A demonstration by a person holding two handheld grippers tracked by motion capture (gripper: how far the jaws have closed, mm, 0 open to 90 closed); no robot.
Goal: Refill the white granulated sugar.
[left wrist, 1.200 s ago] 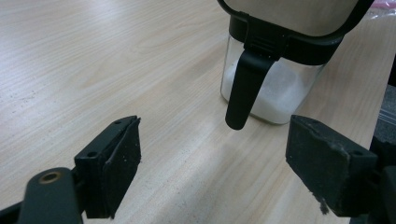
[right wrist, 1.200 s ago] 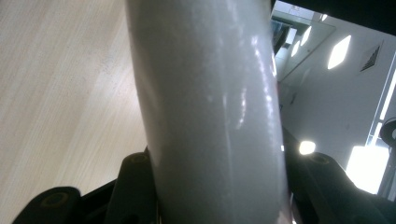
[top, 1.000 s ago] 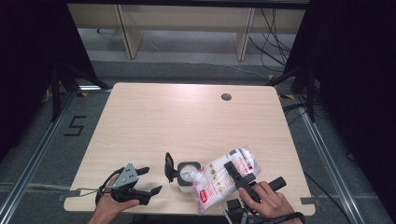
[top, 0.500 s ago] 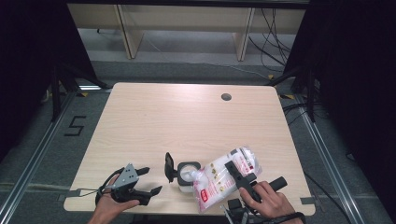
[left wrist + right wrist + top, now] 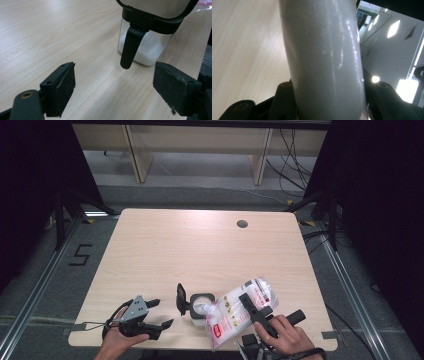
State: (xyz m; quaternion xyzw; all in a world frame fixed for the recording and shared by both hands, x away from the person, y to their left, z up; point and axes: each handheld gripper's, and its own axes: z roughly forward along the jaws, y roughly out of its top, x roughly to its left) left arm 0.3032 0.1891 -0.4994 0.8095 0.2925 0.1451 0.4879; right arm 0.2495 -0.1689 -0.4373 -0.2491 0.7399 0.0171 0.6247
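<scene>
Item one, near-left table (image 5: pixel 200 245) edge: left gripper (image 5: pixel 159 314), jaws spread wide with nothing between them, resting just short of the clear jar (image 5: pixel 201 307), whose black hinged lid (image 5: pixel 181 299) stands flipped up and whose base holds white granules. Item two, right of the jar: plastic refill bag (image 5: pixel 237 311) clamped between the jaws of the right gripper (image 5: pixel 251 306), tipped so its lower end overhangs the jar mouth; nothing has shifted over the last second, both hands and the bag unmoved, which suggests the pour is paused or settling. Bag print is red and white, too small to read.
</scene>
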